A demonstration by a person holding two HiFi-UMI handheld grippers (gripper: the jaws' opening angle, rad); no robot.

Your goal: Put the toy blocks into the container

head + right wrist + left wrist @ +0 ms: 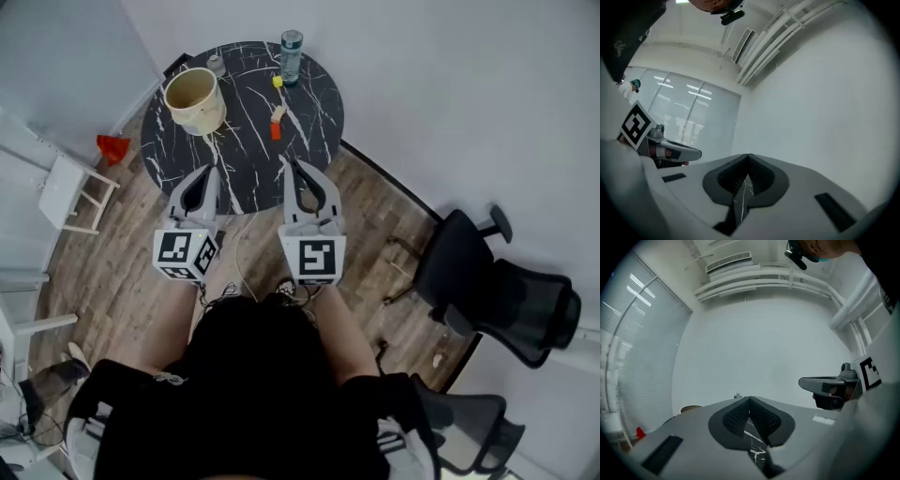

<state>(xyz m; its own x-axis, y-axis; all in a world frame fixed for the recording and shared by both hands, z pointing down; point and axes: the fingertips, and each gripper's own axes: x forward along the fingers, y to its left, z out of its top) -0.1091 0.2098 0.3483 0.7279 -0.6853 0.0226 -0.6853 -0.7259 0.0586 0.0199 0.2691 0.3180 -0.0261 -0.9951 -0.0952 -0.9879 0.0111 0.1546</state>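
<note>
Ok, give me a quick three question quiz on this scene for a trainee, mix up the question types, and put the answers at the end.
1. True or false: the left gripper and the right gripper both have their jaws shut with nothing between them.
2. In the head view, on which part of the round table does the cream container stand? A left, B middle, C right.
3. What stands right beside the yellow block?
Key: 1 true. 2 A. 3 the water bottle.
</note>
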